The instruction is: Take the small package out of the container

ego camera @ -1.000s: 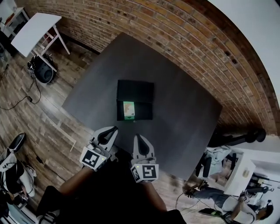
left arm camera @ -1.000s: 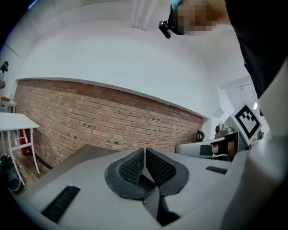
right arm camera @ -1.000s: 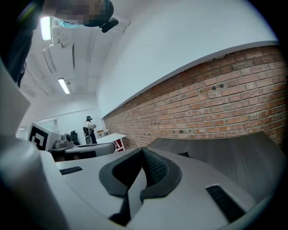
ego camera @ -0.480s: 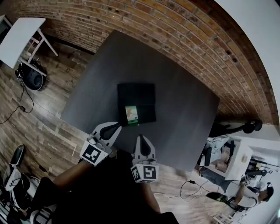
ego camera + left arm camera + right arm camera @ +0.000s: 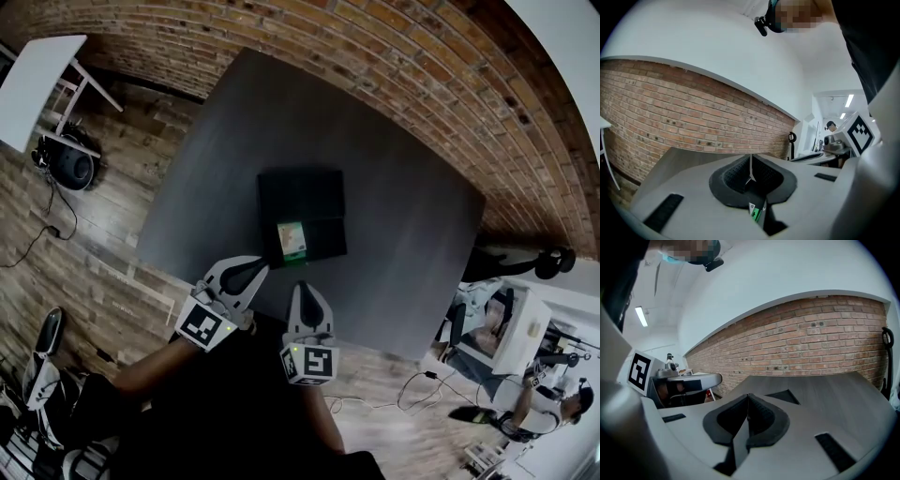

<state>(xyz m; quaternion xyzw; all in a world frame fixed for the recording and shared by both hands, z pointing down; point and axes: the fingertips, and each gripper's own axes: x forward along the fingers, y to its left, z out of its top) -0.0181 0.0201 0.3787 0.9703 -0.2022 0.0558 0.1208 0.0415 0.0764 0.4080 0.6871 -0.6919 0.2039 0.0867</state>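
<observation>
A black shallow container (image 5: pixel 314 202) lies in the middle of the dark grey table (image 5: pixel 394 244). The small green-and-white package (image 5: pixel 292 238) lies inside it, at the near left corner. Both grippers hover side by side over the table's near edge, short of the container. My left gripper (image 5: pixel 247 273) is shut and empty, its tips just left of the container's near corner. In the left gripper view (image 5: pixel 750 161) a bit of the package (image 5: pixel 755 212) shows below the jaws. My right gripper (image 5: pixel 307 292) (image 5: pixel 748 399) is shut with nothing in it; the container (image 5: pixel 783 396) shows beyond its tips.
A brick wall (image 5: pixel 394 66) runs behind the table. On the wooden floor to the left stand a white table (image 5: pixel 37 80) and a round black object (image 5: pixel 70 161) with cables. At the lower right are white furniture (image 5: pixel 511 333) and a person (image 5: pixel 530 408).
Both grippers have moved forward toward the container, and the left one now sits close to its near left corner. Both stay shut. The package has not moved in the container.
</observation>
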